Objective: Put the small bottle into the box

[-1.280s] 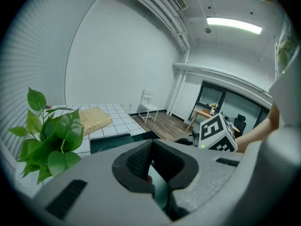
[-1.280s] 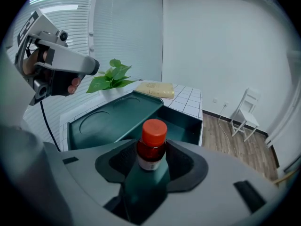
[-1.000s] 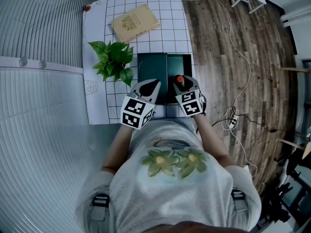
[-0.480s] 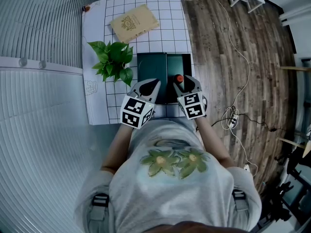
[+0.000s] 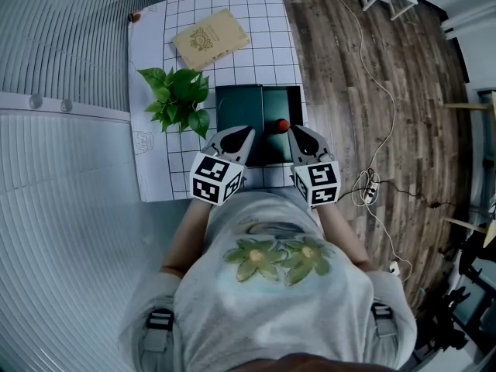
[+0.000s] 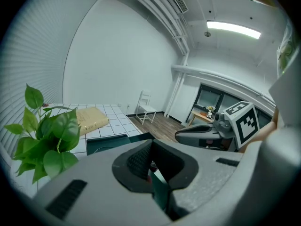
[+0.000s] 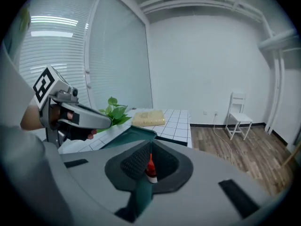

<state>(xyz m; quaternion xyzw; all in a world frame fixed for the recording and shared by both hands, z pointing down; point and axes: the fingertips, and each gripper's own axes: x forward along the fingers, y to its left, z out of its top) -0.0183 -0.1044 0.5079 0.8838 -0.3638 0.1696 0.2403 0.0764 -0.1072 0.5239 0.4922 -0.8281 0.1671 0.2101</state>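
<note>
A dark green open box (image 5: 248,108) lies on the gridded mat in front of me. The small bottle (image 5: 282,125), with its red cap up, stands inside the box's right half. My right gripper (image 5: 295,131) hangs just right of and nearer than the cap, clear of it. Its jaws have just closed, and nothing is between them. In the right gripper view the bottle (image 7: 150,166) shows beyond the shut tips, over the box (image 7: 128,136). My left gripper (image 5: 245,133) hovers shut and empty at the box's near left edge.
A leafy green plant (image 5: 180,98) stands just left of the box. Farther back, a tan book (image 5: 211,37) lies on the white gridded mat (image 5: 232,10). Right of the table is wooden floor with a cable (image 5: 377,153), and a white chair (image 7: 238,115) stands by the wall.
The right gripper, which stood around the bottle's cap, has risen and drawn back toward me with its jaws closed. The bottle stays in the box. The left gripper has not moved.
</note>
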